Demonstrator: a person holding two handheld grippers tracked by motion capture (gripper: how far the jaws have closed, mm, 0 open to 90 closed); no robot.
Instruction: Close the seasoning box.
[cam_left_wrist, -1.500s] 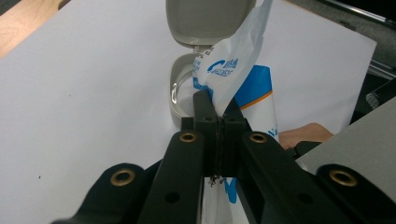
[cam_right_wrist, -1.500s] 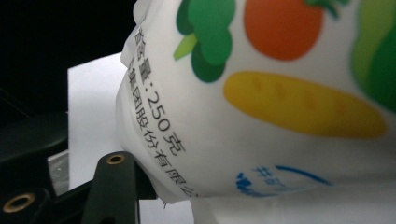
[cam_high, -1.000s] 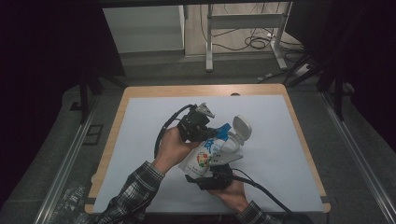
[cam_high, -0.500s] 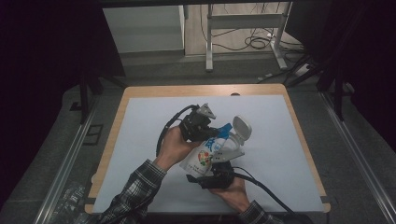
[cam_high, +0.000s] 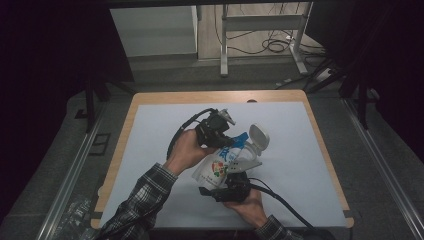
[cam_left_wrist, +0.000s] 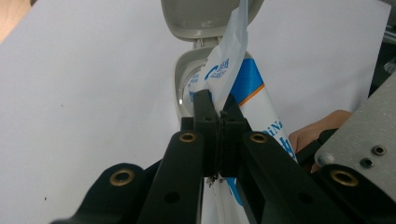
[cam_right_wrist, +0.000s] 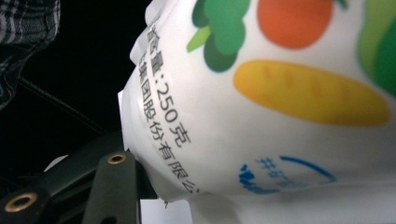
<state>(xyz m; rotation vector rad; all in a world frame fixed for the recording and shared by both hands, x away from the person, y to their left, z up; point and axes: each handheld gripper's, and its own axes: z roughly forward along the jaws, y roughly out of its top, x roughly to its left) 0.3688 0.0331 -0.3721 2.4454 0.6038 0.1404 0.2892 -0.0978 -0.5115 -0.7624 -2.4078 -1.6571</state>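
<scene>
Very little changes over the last second: both hands stay almost where they are, and the white plastic pouch printed with vegetables and blue lettering (cam_high: 220, 162) hangs at the same slant above the white-covered table (cam_high: 150, 150), its top a touch nearer the container. The left tongs (cam_high: 226, 141) remain fully closed, pinching the torn top edge of the pouch (cam_left_wrist: 224, 79), as the left gripper view shows. The right tongs (cam_high: 231, 176) stand about half open around the pouch's lower body (cam_right_wrist: 280, 116), and from the high view they appear to clamp it from below; the right gripper view shows one black jaw against the film. Just beyond the pouch's mouth sits a grey plastic container with its hinged lid flipped open (cam_high: 252, 145). The steady hold suggests that the pouch is lined up for pouring into that container, with the tilt not yet steep enough to empty it.
</scene>
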